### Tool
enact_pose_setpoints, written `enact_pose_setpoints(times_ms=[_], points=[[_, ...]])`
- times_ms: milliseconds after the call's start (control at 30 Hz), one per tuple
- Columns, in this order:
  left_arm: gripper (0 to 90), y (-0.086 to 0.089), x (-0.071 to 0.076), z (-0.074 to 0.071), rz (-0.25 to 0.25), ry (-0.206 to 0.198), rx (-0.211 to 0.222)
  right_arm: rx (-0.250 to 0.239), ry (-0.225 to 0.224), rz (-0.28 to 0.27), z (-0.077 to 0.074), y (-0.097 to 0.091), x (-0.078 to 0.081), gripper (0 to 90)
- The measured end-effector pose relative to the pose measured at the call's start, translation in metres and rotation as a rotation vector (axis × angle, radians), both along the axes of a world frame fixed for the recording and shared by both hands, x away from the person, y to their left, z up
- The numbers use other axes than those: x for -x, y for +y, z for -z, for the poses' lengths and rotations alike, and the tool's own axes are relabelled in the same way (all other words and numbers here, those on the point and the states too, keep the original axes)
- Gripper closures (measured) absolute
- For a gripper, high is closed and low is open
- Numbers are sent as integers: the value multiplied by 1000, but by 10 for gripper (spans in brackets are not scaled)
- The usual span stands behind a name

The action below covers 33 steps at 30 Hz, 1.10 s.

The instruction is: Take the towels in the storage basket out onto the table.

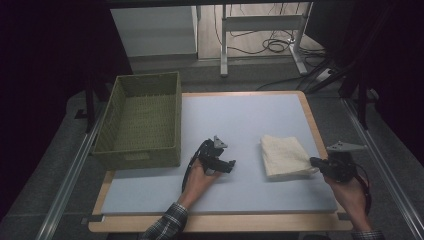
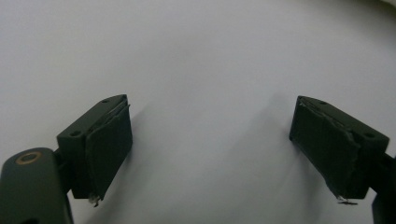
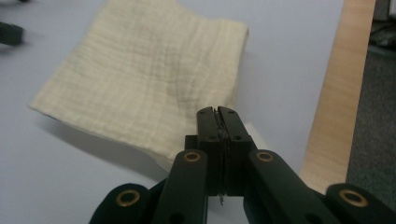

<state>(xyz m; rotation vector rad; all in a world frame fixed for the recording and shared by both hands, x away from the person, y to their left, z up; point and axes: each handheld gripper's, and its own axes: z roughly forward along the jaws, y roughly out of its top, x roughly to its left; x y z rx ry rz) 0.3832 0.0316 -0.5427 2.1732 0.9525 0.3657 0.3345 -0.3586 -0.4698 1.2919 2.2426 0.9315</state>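
High view, grey mat (image 1: 240,120) on wooden table (image 1: 220,223), dark curtains (image 1: 45,75)

My left gripper (image 1: 231,164) points toward 3 o'clock, held low, fingers (image 2: 109,140) spread wide with nothing between them. My right gripper (image 1: 314,161) points toward 9 o'clock, fingers (image 3: 219,122) pressed fully together. Both forearms enter from 6 o'clock, the left one angled inward.
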Motion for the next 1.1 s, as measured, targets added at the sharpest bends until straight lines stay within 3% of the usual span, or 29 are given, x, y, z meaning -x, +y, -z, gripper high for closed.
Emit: enact_pose_setpoints(times_ms=[267,433,600,667,733,767,900,1000,1100], points=[[131,0,0,0,-1,-1,0,-13,63,4,29,-3,-7,871],[131,0,0,0,1,-4,-3,-5,90,0,38,1,-8,719],[131,0,0,0,1,-7,-5,-20,102,8,40,1,-7,640],[130,0,1,0,-1,-9,-6,-5,90,23,40,4,-4,649],[130,0,1,0,-1,-10,-6,7,93,36,40,6,-2,747],[131,0,1,0,-1,-10,-7,-12,108,26,40,7,-1,831],[131,-1,1,0,0,-15,-9,-56,143,28,38,5,-2,872],[130,0,1,0,0,-8,-7,-102,122,17,23,5,-1,871],[131,0,1,0,0,-11,-8,-108,89,-1,2,9,-4,871]])
